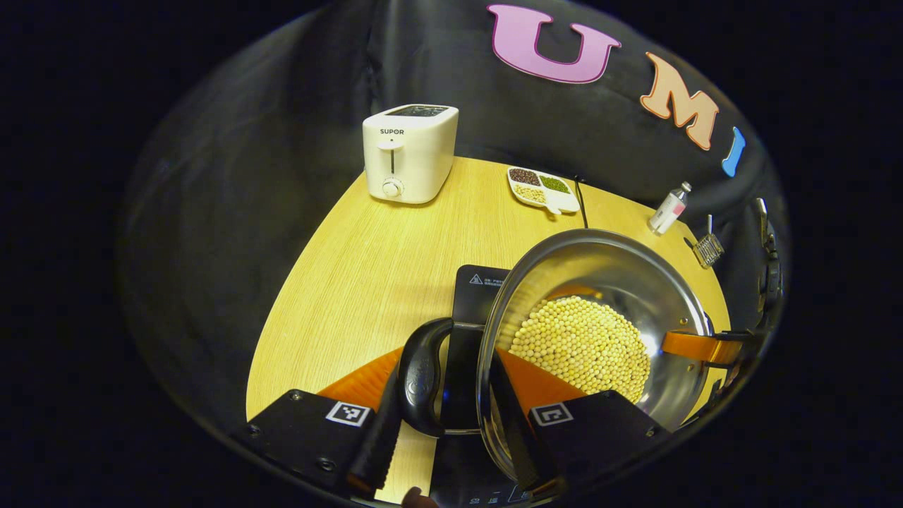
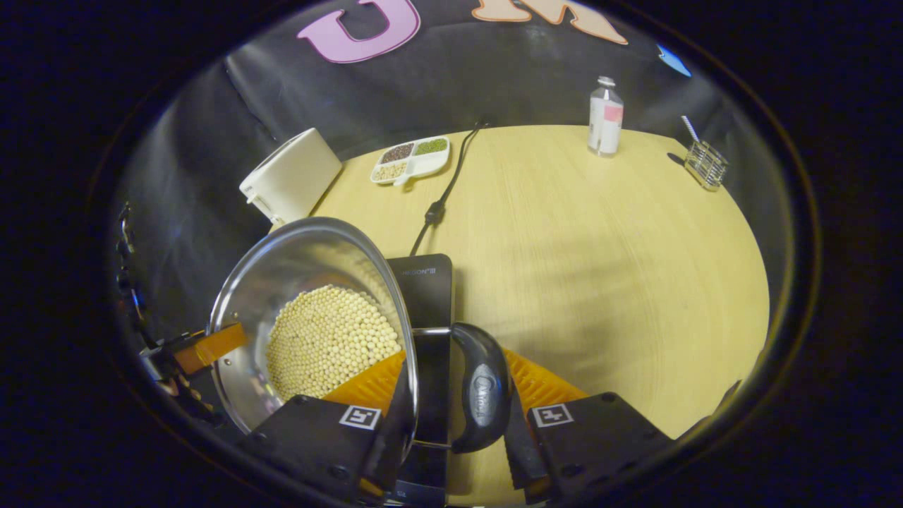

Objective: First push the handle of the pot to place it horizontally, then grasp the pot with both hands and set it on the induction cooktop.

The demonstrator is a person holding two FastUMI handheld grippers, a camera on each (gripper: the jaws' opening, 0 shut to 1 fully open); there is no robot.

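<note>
Each gripper, left (image 1: pixel 451 437) and right (image 2: pixel 451 430), closes its fingers on a handle (image 1: pixel 421 377) of the pot (image 1: pixel 621 282), seemingly above the cooktop (image 2: pixel 427 282).

Polished metal on the pot (image 1: pixel 635 282), its inside wall mirror-bright and throwing reflections. Its side handle (image 1: pixel 421 377) looks like glossy dark plastic with a sheen along the curve. The cooktop (image 2: pixel 425 286) underneath shows a smooth, glassy black face. Pale wood grain runs across the tabletop (image 2: pixel 600 247), matt and even. The toaster (image 1: pixel 409 152) is smooth white plastic, softly shiny. The beans (image 2: pixel 328 339) in the pot look dry and matt.
</note>
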